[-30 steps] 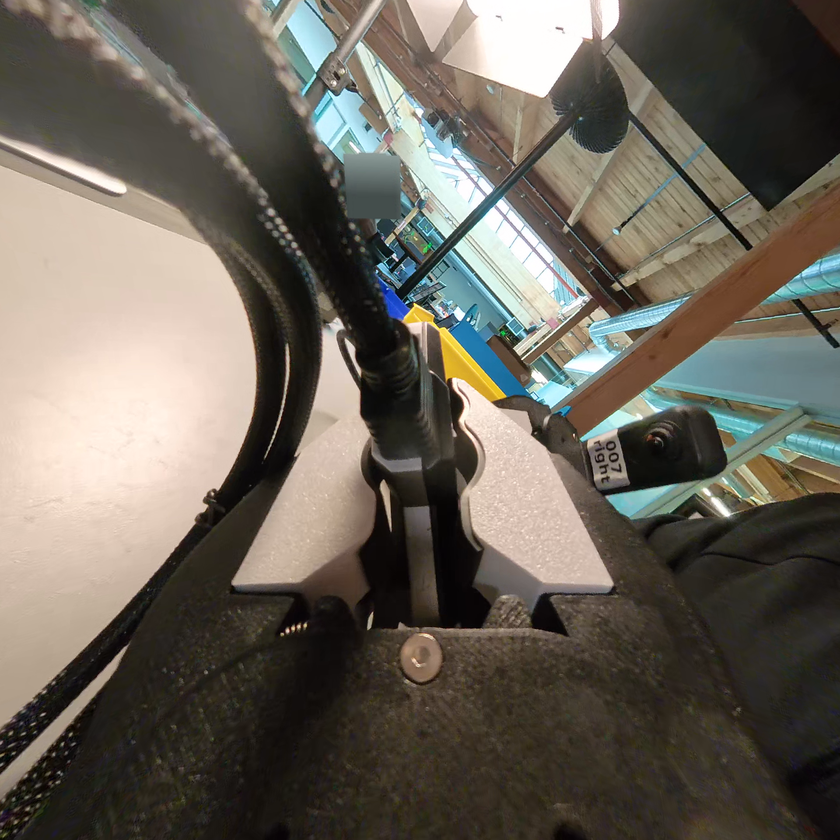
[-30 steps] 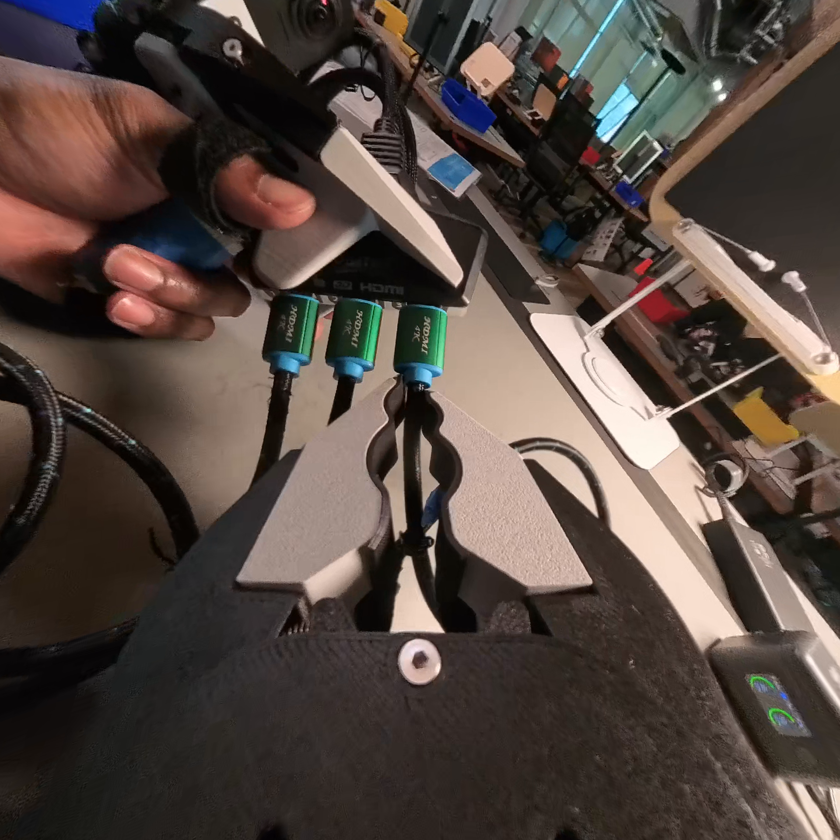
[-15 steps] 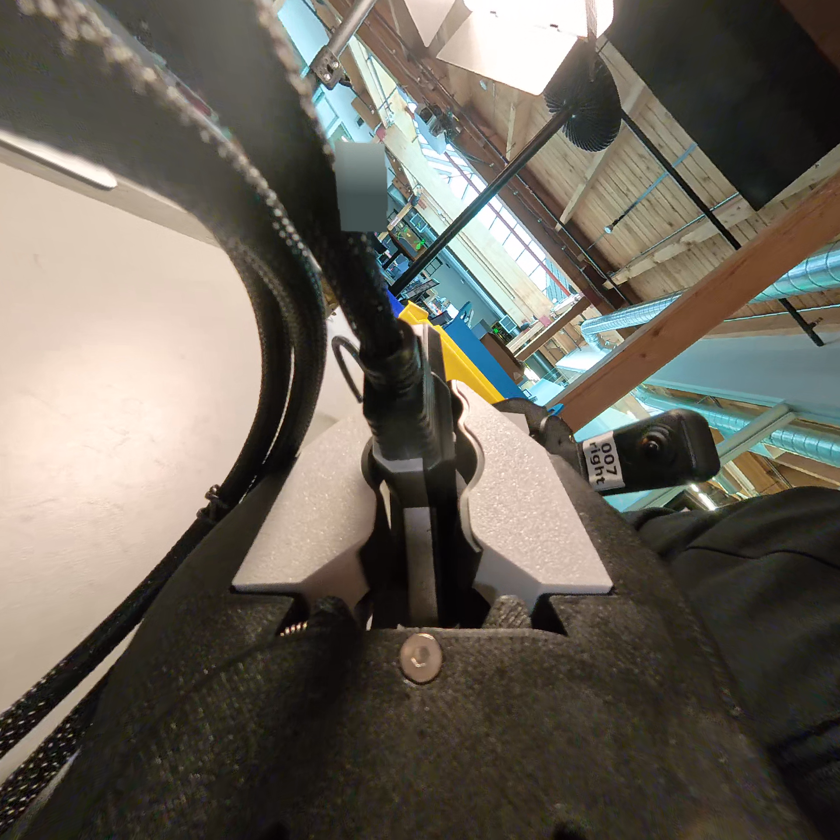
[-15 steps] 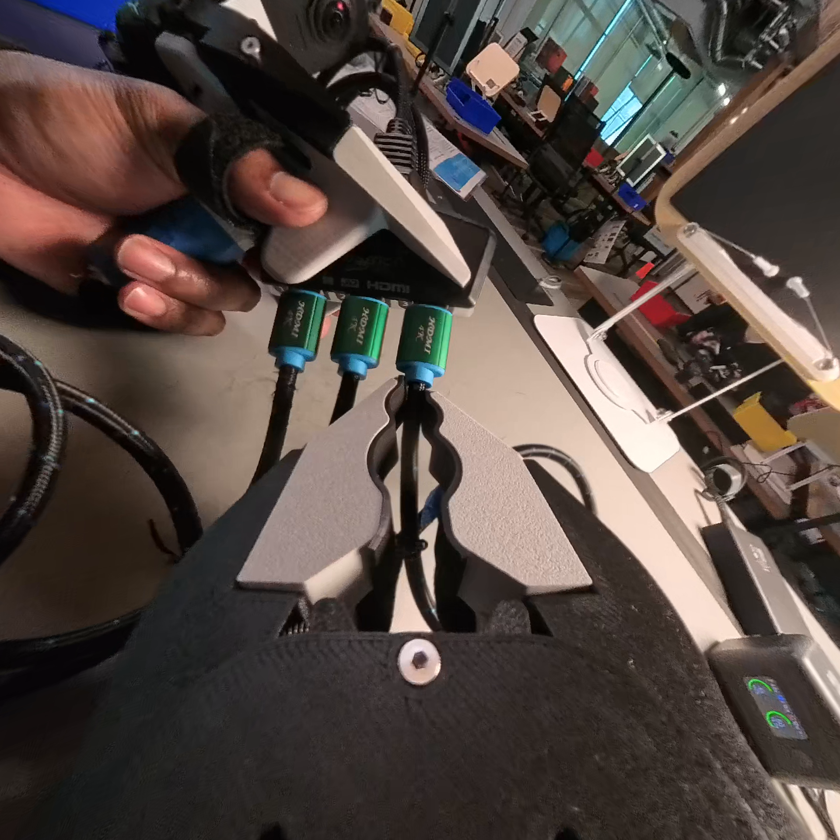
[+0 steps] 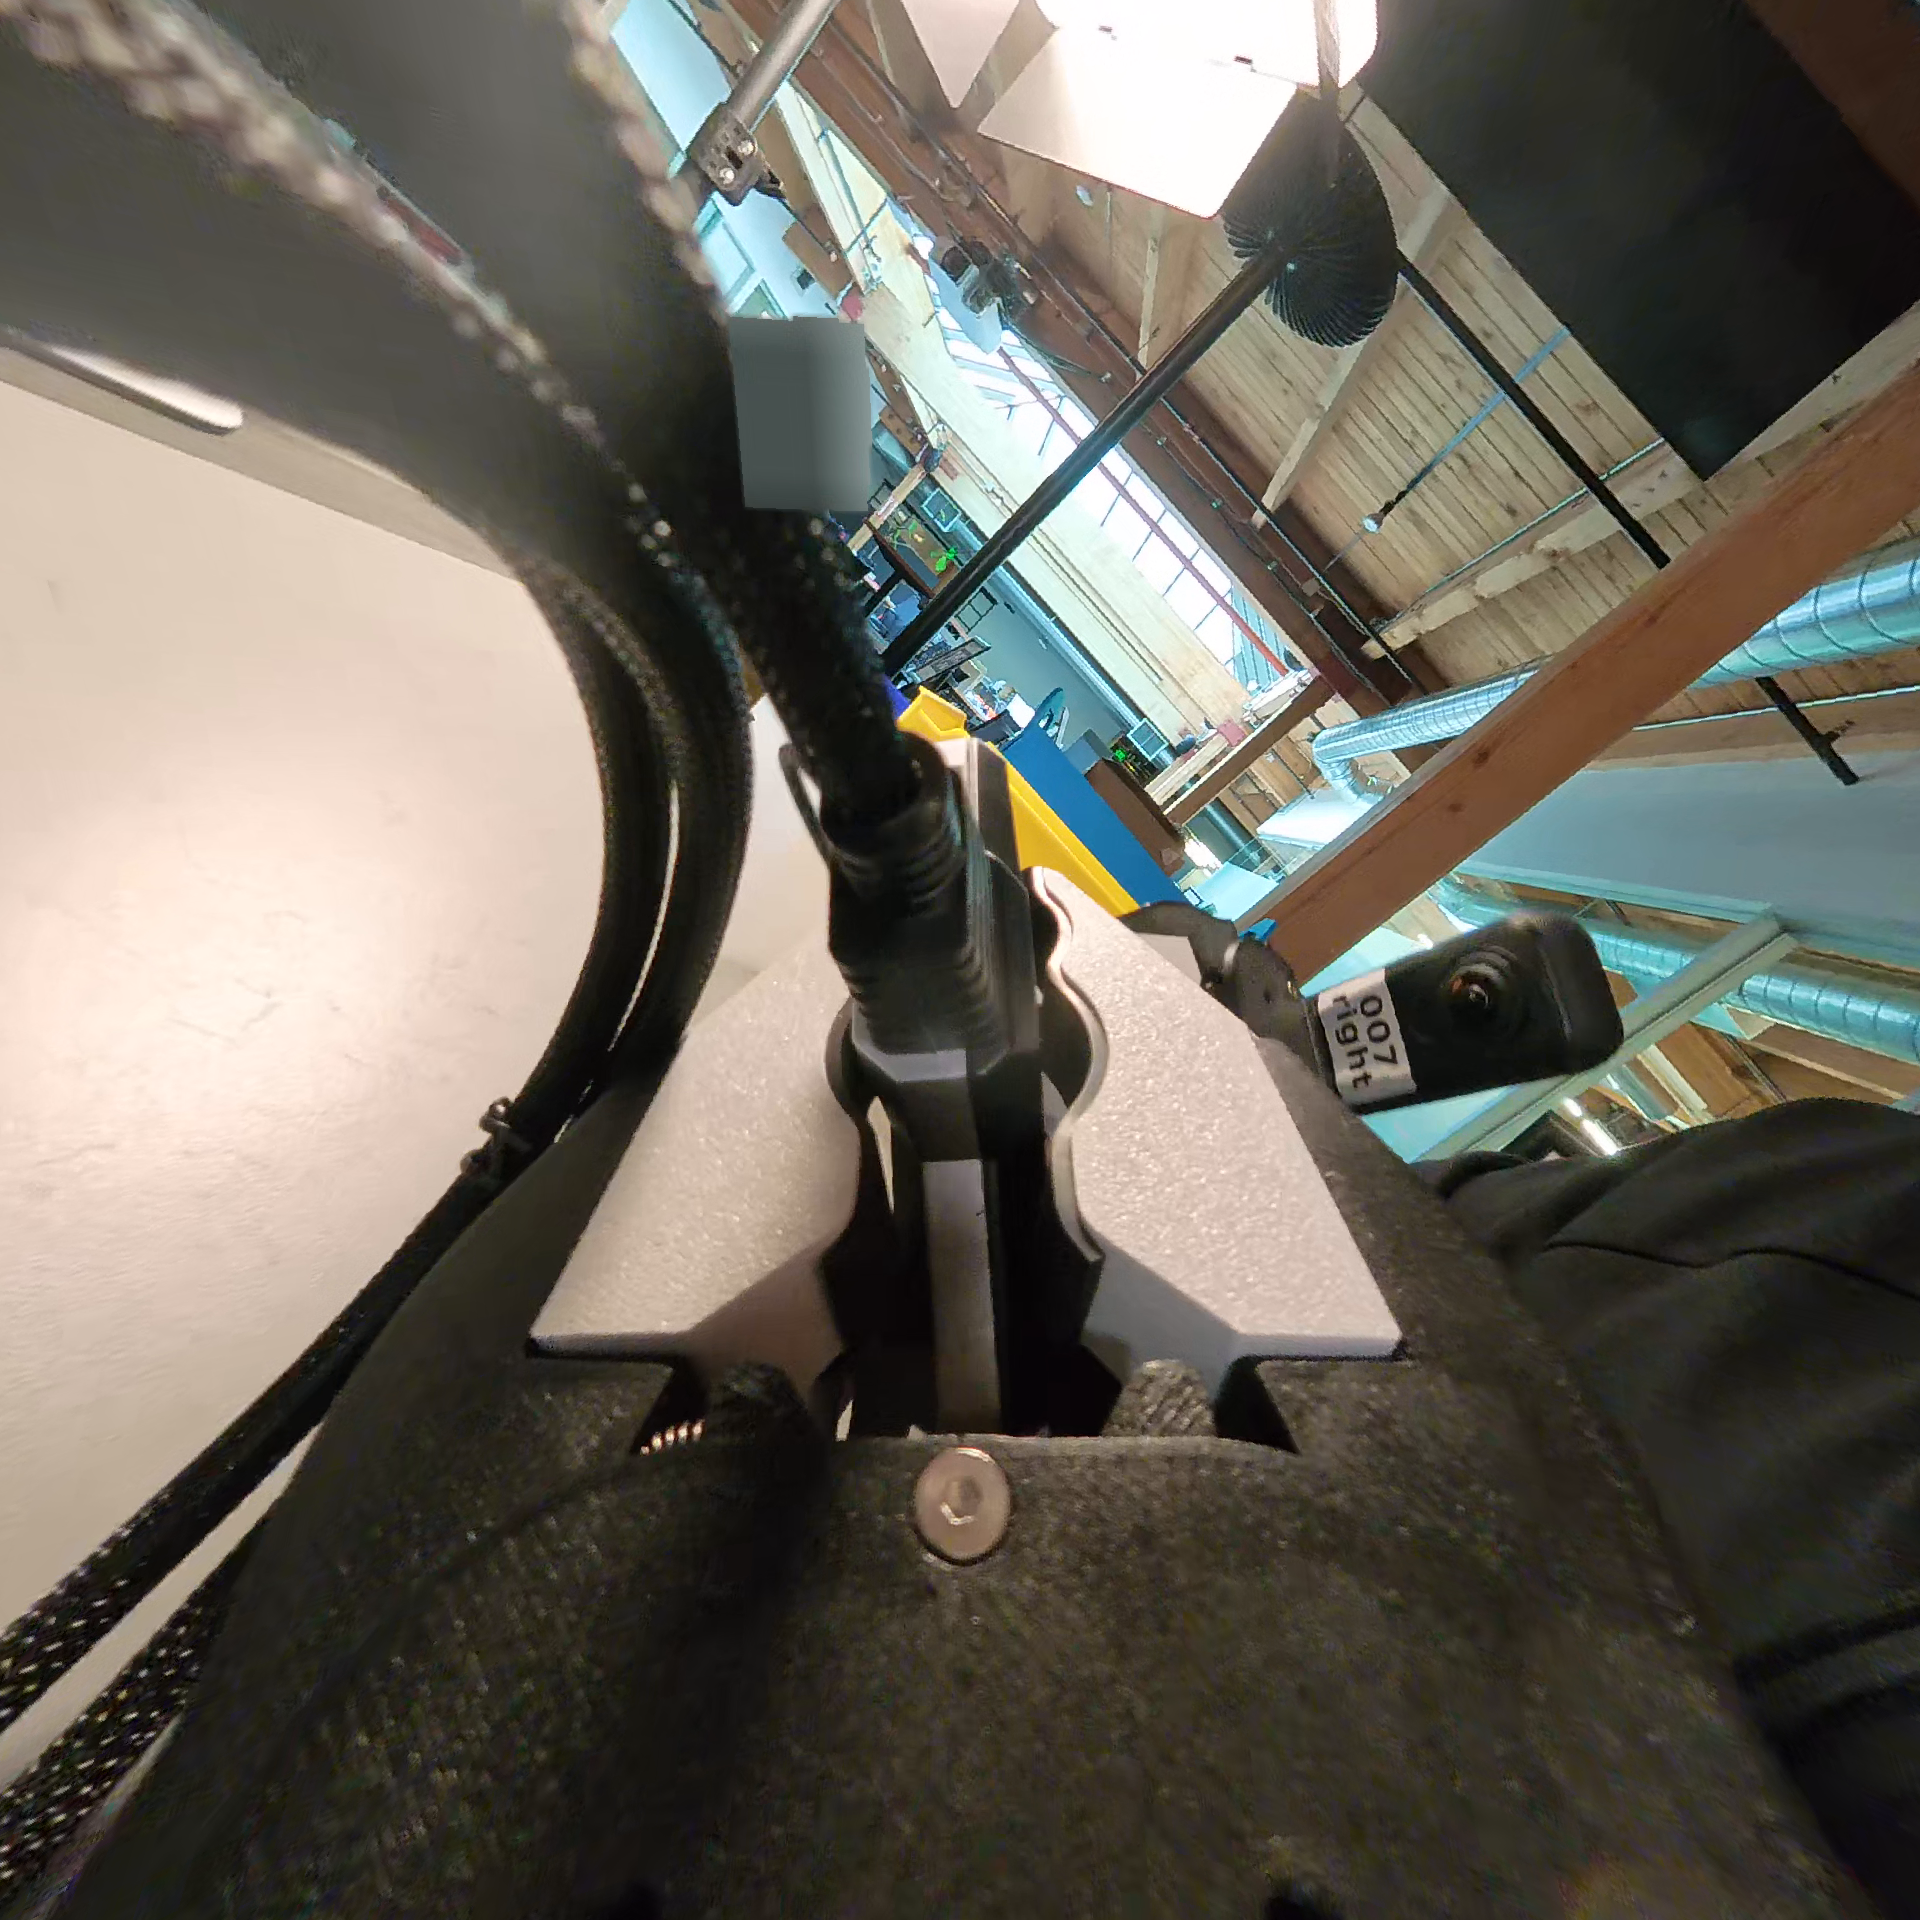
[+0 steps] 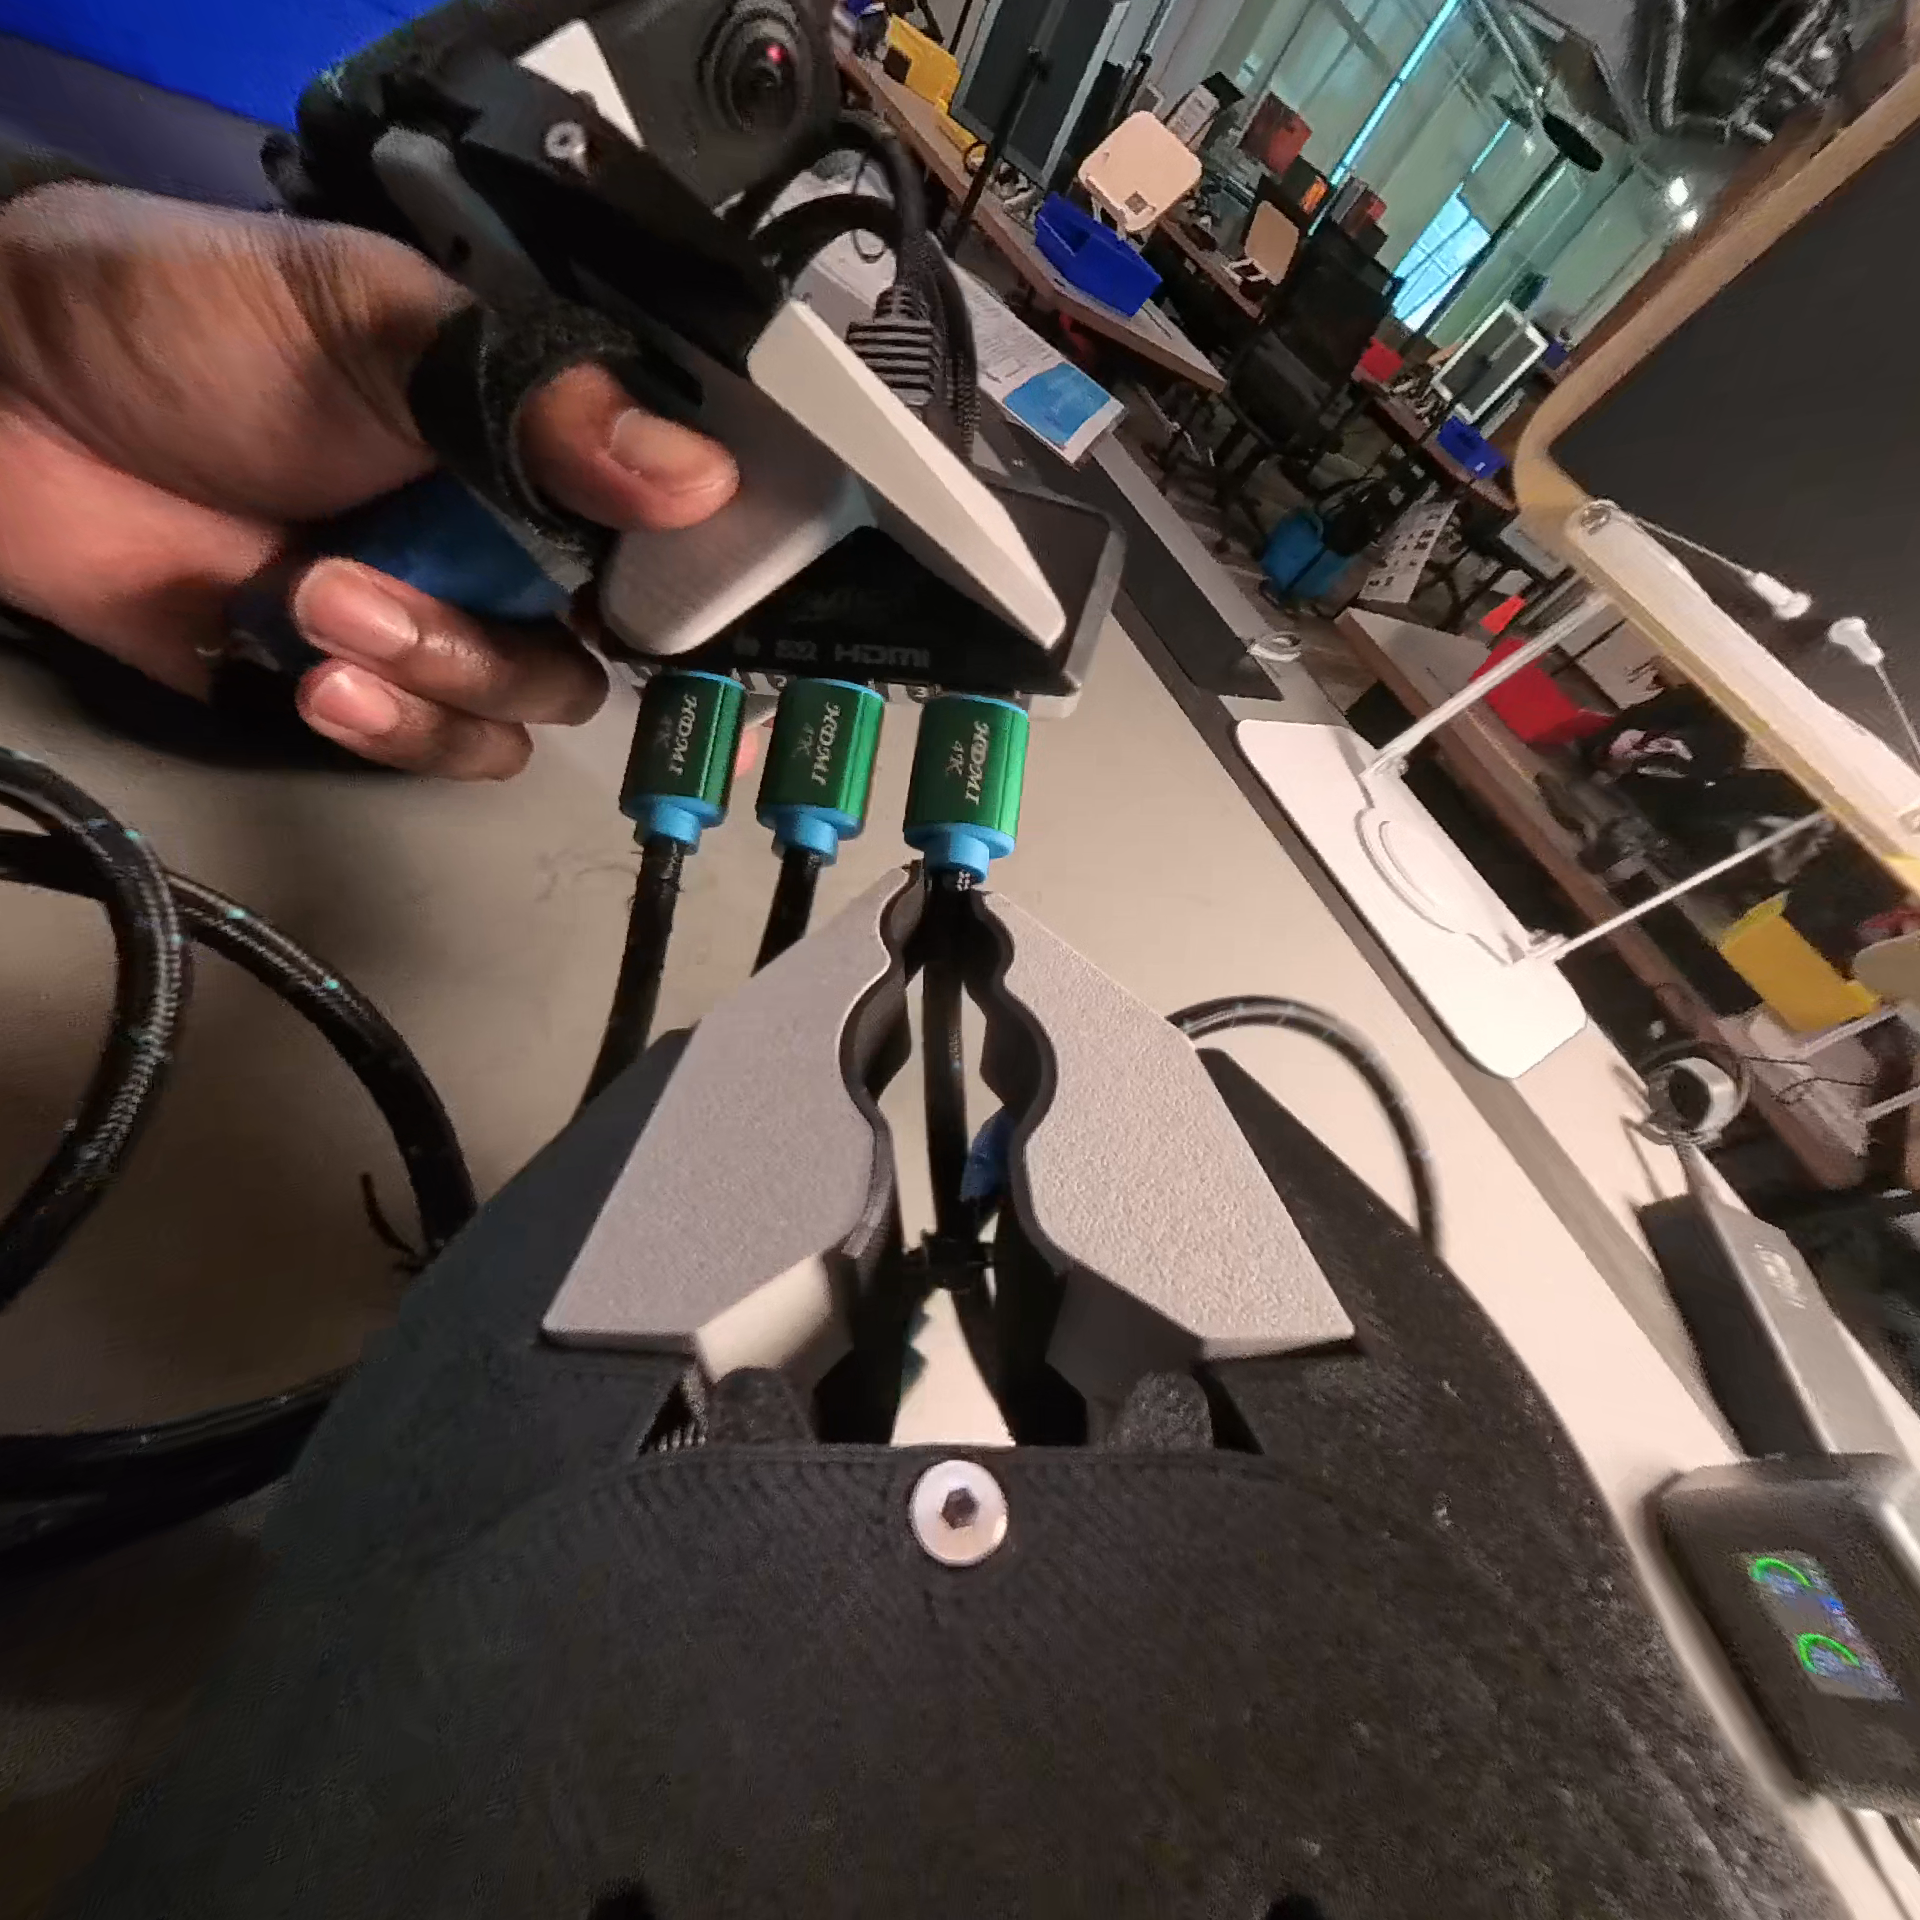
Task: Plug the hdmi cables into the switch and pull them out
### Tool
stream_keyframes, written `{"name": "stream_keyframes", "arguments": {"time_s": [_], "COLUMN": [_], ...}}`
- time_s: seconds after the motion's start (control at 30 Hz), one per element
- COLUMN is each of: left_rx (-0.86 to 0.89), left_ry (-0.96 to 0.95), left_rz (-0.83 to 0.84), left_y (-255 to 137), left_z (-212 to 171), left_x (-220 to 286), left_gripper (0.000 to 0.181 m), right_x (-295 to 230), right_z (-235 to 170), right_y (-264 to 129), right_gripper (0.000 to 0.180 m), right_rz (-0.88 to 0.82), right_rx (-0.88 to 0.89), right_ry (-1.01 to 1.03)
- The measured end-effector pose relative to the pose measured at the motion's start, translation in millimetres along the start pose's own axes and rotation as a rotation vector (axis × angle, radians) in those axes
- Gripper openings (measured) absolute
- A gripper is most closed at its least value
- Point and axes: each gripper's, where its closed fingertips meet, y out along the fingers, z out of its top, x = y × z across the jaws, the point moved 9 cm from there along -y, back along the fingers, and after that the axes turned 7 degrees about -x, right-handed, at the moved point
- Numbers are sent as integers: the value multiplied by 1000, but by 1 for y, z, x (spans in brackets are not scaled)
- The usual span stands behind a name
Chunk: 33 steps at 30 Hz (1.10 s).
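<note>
My left gripper (image 6: pixel 862 582) is clamped on the black switch (image 6: pixel 1049 582), lifted off the pale table (image 6: pixel 1122 831). Three green-shelled HDMI plugs sit in its front ports; my right gripper (image 6: pixel 940 904) pinches the cable (image 6: pixel 943 1049) just below the rightmost plug (image 6: pixel 966 774), not the shell itself.

Risk, as I judge it: pulling by the cord could strain it or let it slip between the jaws, and an angled tug might twist the switch in my left grip (its output lead (image 5: pixel 831 665) pulls the other way).

The plugs, the switch face and a sticker on the right gripper's camera (image 5: pixel 1496 997) carry writing, which I leave unread.
</note>
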Motion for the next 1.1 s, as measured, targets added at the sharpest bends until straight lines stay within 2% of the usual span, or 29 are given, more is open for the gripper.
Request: {"name": "stream_keyframes", "arguments": {"time_s": [0.07, 0.13, 0.23, 0.3, 0.5, 0.6, 0.67, 0.97, 1.1], "left_rx": [-4, 0, -5, -1, -1, -3, -4, -2, 159], "left_ry": [-18, -2, -11, 1, -7, 1, -8, -6, -110], "left_rz": [-3, -7, -4, -11, -9, -18, -11, -5, 43], "left_y": [-1, 0, -1, 0, -1, 0, -1, -1, -26], "left_z": [0, 0, 0, 0, 0, 0, -1, 0, 17], "left_x": [-1, 0, -1, 1, 0, 1, 0, 0, -19], "left_gripper": [19, 20, 20, 20, 20, 21, 20, 20, 19], "right_x": [-1, 2, 1, 2, -3, 3, -2, -1, 12], "right_z": [1, 1, 1, 1, 2, 2, 2, 1, -3], "right_y": [0, -2, -2, -3, -3, -5, -4, -5, -11], "right_gripper": [7, 7, 7, 7, 7, 7, 7, 5, 7], "right_rz": [-20, 10, -17, 15, -34, 7, -35, -22, -61], "right_rx": [-4, 4, -6, 3, -14, -6, -19, -28, -31], "right_ry": [-50, 1, -58, 1, -77, -25, -82, -64, -33]}}
